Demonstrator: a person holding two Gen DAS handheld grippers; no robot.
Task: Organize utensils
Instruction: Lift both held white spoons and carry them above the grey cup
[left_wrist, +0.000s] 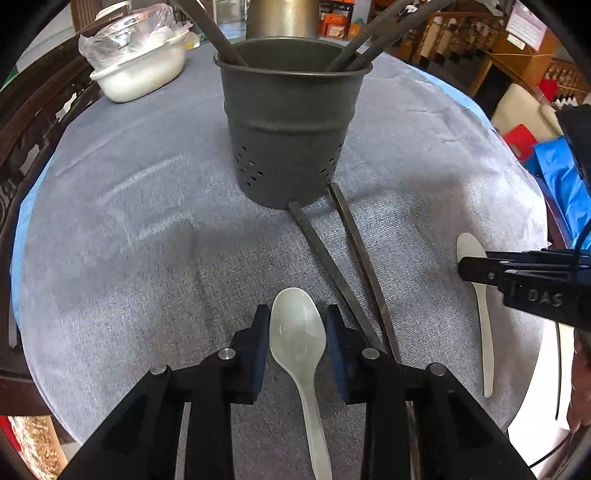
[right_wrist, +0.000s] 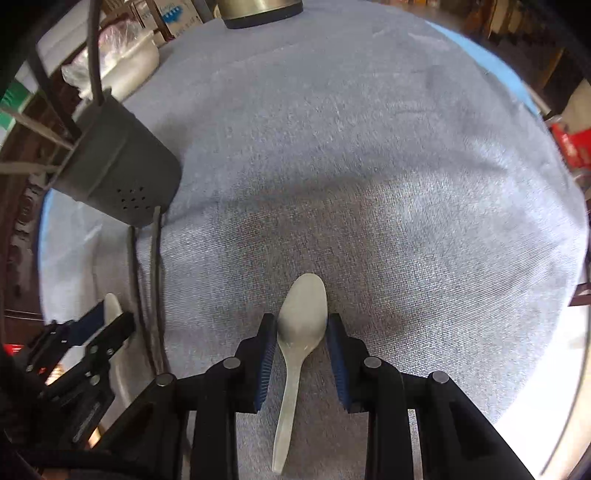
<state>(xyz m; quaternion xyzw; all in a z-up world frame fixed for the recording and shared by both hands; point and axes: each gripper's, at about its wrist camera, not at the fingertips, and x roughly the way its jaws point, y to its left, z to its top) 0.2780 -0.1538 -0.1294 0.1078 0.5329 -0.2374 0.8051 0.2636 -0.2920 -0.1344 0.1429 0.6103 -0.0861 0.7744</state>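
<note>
The table (left_wrist: 110, 229) is round and covered with a grey woven cloth (right_wrist: 369, 184), matte and slightly ribbed; a blue underlayer shows at the rim. The soft surface probably keeps thin utensils from sliding but leaves little room to get under them.

The holder (left_wrist: 291, 122), a dark grey metal cup with a rolled rim, a ribbed waist and drain holes near the base, stands upright toward the far side of the table. Several dark handles lean inside it, so it is judged the collection point. A white bowl (left_wrist: 140, 74) under clear plastic film sits to its left, and a brushed metal vessel (left_wrist: 282, 18) stands behind it; neither appears involved.

Two dark, flat metal strips (left_wrist: 343, 258) lie on the cloth, their far ends touching the holder's base.

Two white plastic spoons, glossy and thin-walled, lie flat and well apart. The left spoon (left_wrist: 297, 332) lies bowl-forward between the spread fingers of the left gripper (left_wrist: 297, 332), with gaps on both sides. The right spoon (right_wrist: 302, 317) lies likewise inside the right gripper (right_wrist: 302, 321); its blue ribbed pads (right_wrist: 266, 354) sit just beside the bowl, and contact cannot be confirmed. Neither spoon appears lifted.

Both tools are aligned along the handles, which is judged to be preparation for closing on each bowl's widest part.
</note>
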